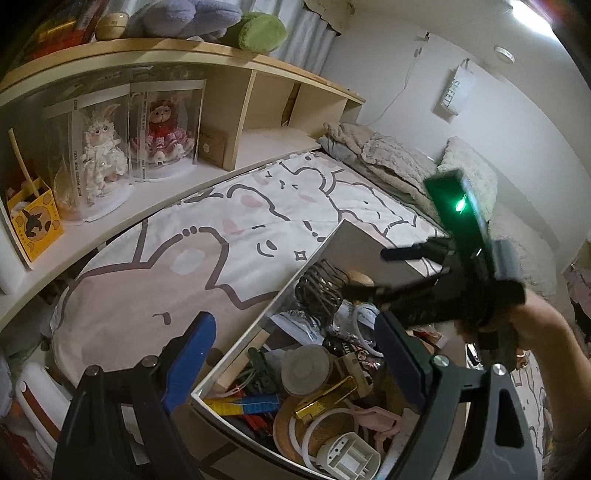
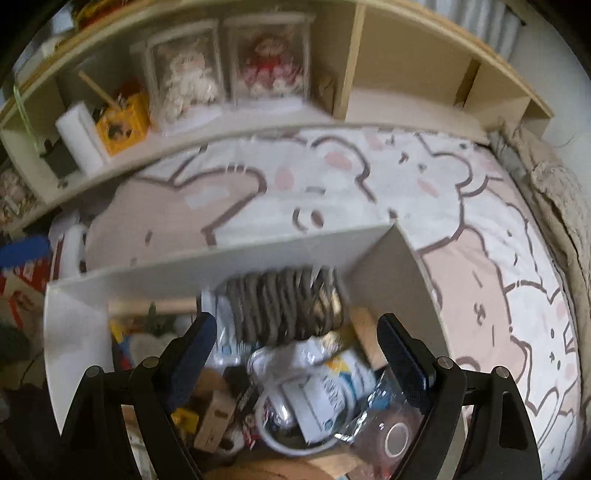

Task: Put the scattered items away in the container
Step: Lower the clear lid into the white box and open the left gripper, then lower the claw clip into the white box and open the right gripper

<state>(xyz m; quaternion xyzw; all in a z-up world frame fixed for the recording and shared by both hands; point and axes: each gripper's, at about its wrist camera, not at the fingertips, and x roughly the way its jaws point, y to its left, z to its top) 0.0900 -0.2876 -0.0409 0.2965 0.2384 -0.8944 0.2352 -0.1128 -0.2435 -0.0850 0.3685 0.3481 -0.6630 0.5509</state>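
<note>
Now, left wrist view: left gripper point(image 1: 295, 363) released, empty, straddling near wall of container point(image 1: 236, 347); right gripper point(image 1: 364, 271) beyond, above clutter. Right wrist view: right gripper point(image 2: 297, 363) spread wide, nothing gripped; cable coil point(image 2: 286, 304) just ahead inside container point(image 2: 207, 264). Risk: descending finger snags coil, drags items out.

Setting: a home bedroom. Evidence: a bed point(image 1: 258, 206) fills the middle of both views, covered by a sheet printed with cartoon bears in pink and white. At its head lie a rumpled blanket point(image 1: 384, 155) and a pillow point(image 1: 469, 173). Along the bed's far side runs a wooden shelf unit point(image 1: 236, 110); its cubbies hold two dolls point(image 1: 129, 144) in clear display boxes and a yellow box point(image 1: 33, 221). Plush toys point(image 1: 221, 22) sit on top of the shelf unit. Curtain point(image 1: 314, 37) behind the shelf; a small sign point(image 1: 456, 92) hangs on the white wall above the pillow.
</note>
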